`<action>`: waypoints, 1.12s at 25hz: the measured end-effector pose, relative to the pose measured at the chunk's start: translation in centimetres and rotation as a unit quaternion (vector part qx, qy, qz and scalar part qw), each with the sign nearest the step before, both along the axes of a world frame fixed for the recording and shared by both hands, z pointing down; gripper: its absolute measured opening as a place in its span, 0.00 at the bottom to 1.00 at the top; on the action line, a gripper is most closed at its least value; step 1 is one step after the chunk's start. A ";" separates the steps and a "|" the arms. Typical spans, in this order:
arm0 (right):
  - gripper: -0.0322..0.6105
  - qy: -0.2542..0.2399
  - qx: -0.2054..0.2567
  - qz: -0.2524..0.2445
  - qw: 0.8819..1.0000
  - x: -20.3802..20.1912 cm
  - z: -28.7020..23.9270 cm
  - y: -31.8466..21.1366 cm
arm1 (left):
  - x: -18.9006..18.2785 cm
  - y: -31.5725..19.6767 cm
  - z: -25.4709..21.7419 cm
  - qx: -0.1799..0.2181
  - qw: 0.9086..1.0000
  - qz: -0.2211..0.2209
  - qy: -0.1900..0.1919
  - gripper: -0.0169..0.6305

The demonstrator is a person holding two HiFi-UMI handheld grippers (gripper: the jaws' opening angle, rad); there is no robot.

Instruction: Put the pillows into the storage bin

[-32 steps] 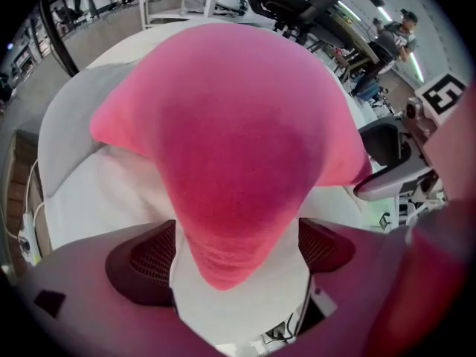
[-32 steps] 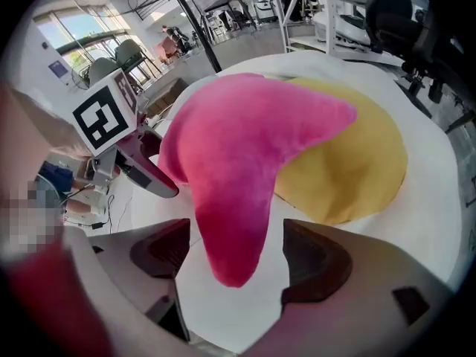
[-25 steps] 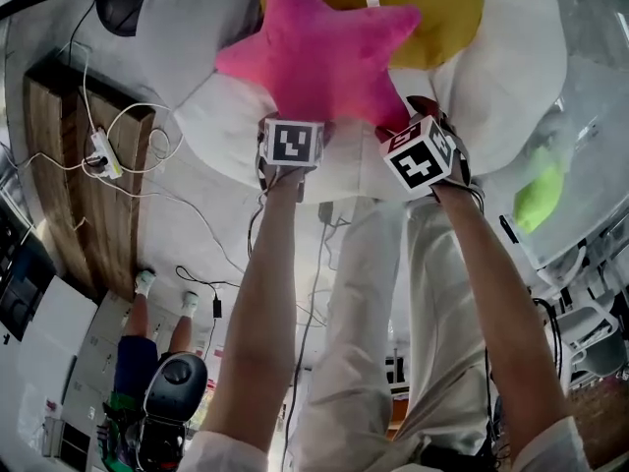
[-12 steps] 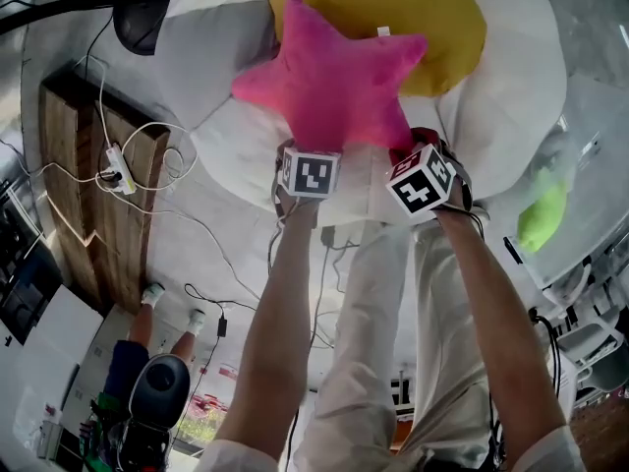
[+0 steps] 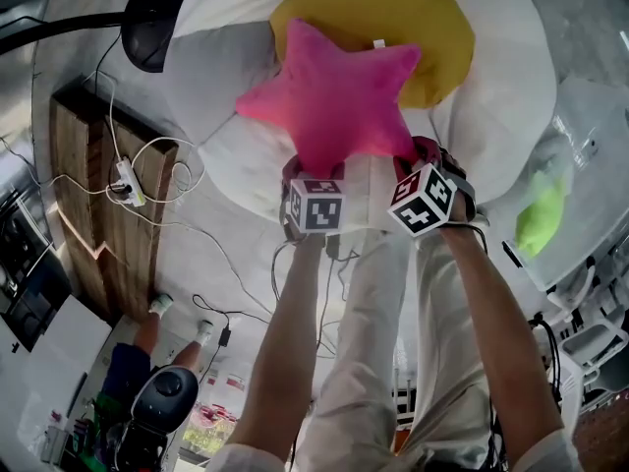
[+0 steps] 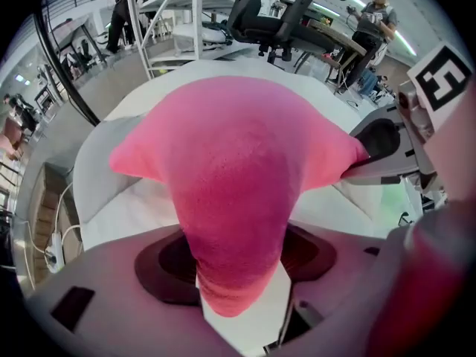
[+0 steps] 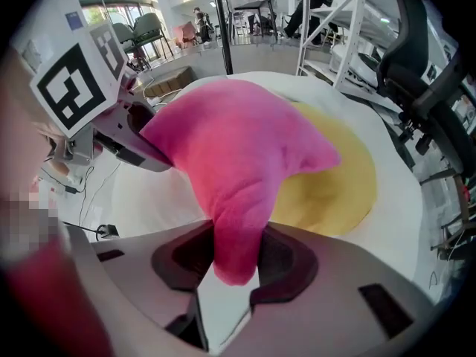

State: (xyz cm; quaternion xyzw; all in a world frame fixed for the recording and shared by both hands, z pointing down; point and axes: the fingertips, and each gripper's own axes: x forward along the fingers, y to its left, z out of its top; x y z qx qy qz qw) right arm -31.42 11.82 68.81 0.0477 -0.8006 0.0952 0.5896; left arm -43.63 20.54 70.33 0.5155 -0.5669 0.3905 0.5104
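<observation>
Over the big fried-egg cushion, head view: the pink star pillow is held up, one lower arm in the left gripper and the neighbouring arm in the right gripper. The two-point hold makes sense to me. Plush is floppy, and gripping two arms stops it swinging or folding. The star partly covers the yellow yolk. At the right edge is a translucent container with something lime-green inside. That's likely the storage bin, well apart from the star, so the pillow isn't in yet.

Left gripper view: jaws have just been closing and are now clamped on a thick star arm. The tip pokes out past the pads toward the camera. The bite is deep rather than on the tip, so I'd guess less chance of slip. The right gripper shows at frame right on the other arm.

Right gripper view: jaws have likewise just been closing and now pinch a narrower arm, plush squeezed thin between the pads. The left gripper shows upper left. The egg cushion lies underneath, and neither gripper touches it. My read: it goes to the bin afterward.
</observation>
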 end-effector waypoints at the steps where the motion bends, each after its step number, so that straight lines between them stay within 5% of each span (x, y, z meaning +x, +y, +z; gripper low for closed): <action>1: 0.29 -0.002 0.004 -0.001 1.000 0.2 -0.3 -0.2 | 0.1 -0.2 -0.4 0.006 1.000 0.004 -0.006 0.51; 28: 0.28 -0.024 0.072 0.078 0.994 9.2 -6.4 -5.5 | 7.6 -8.6 -6.1 0.080 0.989 0.117 -0.038 0.51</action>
